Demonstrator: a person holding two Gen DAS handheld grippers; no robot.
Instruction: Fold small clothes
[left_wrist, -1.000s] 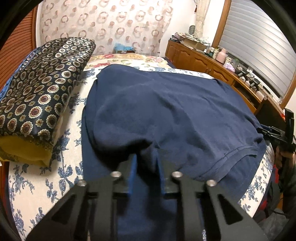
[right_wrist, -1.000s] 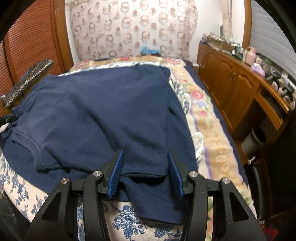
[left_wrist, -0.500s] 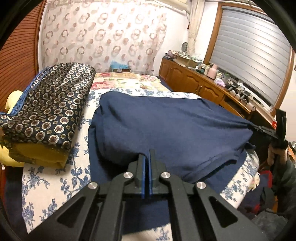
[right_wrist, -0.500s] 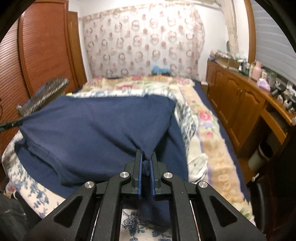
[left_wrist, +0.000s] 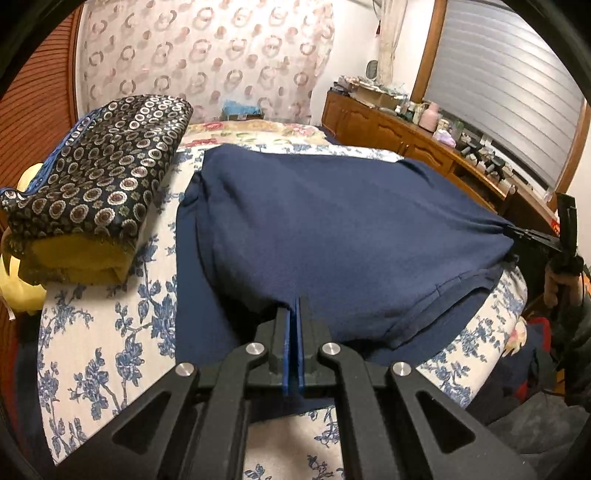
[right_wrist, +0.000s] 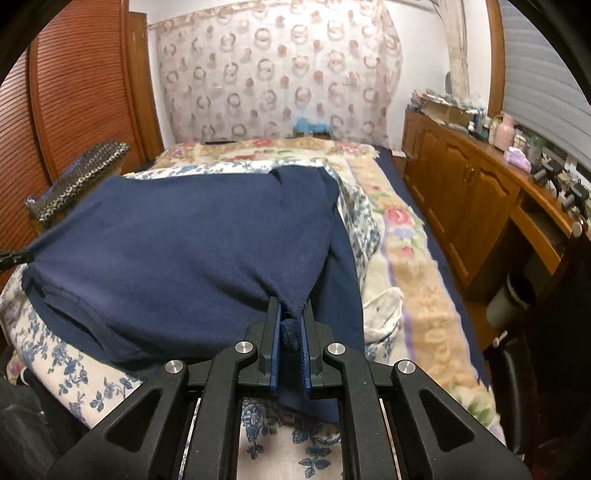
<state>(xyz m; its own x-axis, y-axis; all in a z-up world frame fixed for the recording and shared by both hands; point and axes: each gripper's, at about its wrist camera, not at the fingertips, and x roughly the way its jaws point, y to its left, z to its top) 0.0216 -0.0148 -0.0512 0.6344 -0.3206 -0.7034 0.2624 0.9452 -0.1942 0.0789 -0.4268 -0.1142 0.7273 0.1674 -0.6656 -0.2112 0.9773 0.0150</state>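
Both grippers, left gripper (left_wrist: 296, 314) and right gripper (right_wrist: 290, 325), pinch the navy shirt (left_wrist: 332, 236); the right's jaws are easing apart, so its bunched corner may slip onto the bed (right_wrist: 413, 258).

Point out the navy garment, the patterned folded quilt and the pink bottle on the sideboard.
navy garment (left_wrist: 332, 229), left wrist view, middle of its raised top layer.
patterned folded quilt (left_wrist: 99, 170), left wrist view, its circle-print top face.
pink bottle (right_wrist: 504, 131), right wrist view, its body.
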